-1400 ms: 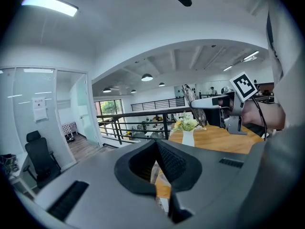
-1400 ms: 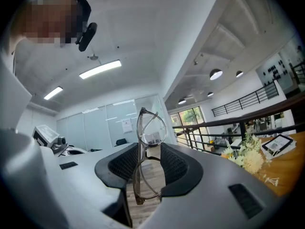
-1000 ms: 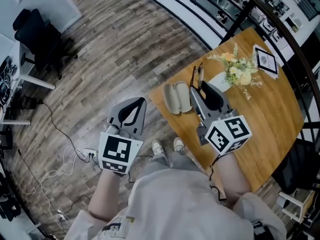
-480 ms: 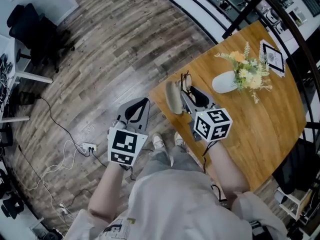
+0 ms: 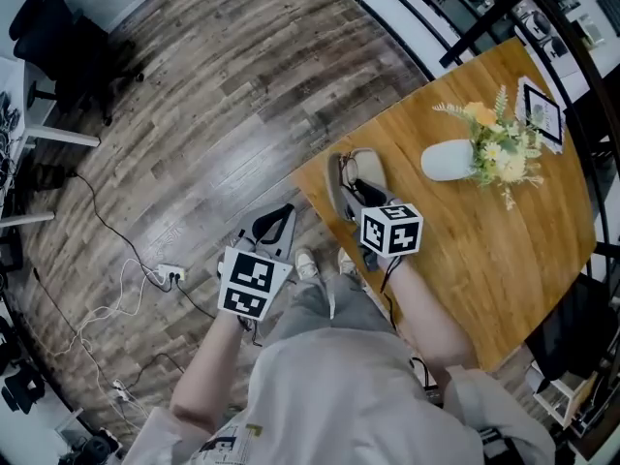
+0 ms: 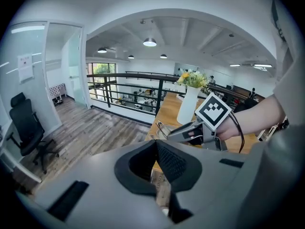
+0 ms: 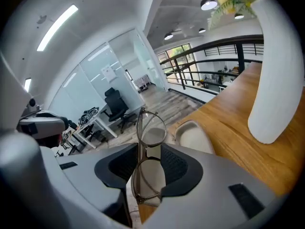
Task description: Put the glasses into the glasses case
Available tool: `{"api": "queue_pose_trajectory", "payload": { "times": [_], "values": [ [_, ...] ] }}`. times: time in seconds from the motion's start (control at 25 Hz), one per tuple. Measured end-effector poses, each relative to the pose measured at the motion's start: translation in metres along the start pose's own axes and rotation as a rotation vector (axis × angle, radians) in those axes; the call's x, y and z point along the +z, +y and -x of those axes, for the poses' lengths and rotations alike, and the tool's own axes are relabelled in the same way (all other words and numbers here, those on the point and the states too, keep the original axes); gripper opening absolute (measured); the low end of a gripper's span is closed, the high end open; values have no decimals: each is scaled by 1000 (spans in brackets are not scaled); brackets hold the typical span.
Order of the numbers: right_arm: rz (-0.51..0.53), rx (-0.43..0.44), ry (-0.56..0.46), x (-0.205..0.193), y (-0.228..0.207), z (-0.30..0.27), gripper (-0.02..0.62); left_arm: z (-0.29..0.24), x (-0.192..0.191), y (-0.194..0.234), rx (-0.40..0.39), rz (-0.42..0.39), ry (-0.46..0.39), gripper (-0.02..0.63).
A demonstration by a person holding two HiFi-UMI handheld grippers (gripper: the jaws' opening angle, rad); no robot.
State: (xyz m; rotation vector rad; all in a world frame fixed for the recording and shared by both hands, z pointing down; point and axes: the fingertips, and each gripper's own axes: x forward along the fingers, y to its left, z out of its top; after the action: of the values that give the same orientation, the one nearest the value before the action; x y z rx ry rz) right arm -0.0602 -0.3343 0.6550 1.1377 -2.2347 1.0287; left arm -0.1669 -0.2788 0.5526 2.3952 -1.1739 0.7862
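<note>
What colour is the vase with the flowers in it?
White. The vase shows best in the head view.

- The floor (image 5: 242, 85) is grey-brown wood planks, running on a slant in the head view.
- A warm wooden counter (image 5: 504, 250) takes up the right side, one corner pointing out over the open floor.
- A black office chair (image 5: 53, 42) stands near a white desk (image 5: 34, 114) at the far left.
- White cables and a power strip (image 5: 167, 277) lie on the planks.
- A black railing (image 6: 126, 78) runs behind the counter.
- Glass partitions (image 6: 28, 75) line the left wall.
- Round ceiling lamps (image 6: 149, 42) shine from a white beamed ceiling, and a strip light (image 7: 58, 26) glows overhead.
- A bright window (image 6: 101, 70) shows at the far end.
</note>
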Motion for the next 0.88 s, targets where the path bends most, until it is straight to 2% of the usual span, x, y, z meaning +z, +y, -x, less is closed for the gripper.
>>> {"api": "queue_pose_trajectory", "payload": {
  "times": [0.16,0.52,0.72,0.88],
  "values": [
    [-16,-3,76,-20,-4,-17,170,-1,-14,0,-10,21,34,17],
    [16,-3,163,-38,-7,-33,167,-3,-31,-5,-26,46,75,17],
    [20,-5,137,-31,-4,-23,167,1,-27,-9,-22,41,65,17],
    [18,5,71,-7,-2,-2,166,8,-17,-8,-1,33,45,17]
  ]
}}
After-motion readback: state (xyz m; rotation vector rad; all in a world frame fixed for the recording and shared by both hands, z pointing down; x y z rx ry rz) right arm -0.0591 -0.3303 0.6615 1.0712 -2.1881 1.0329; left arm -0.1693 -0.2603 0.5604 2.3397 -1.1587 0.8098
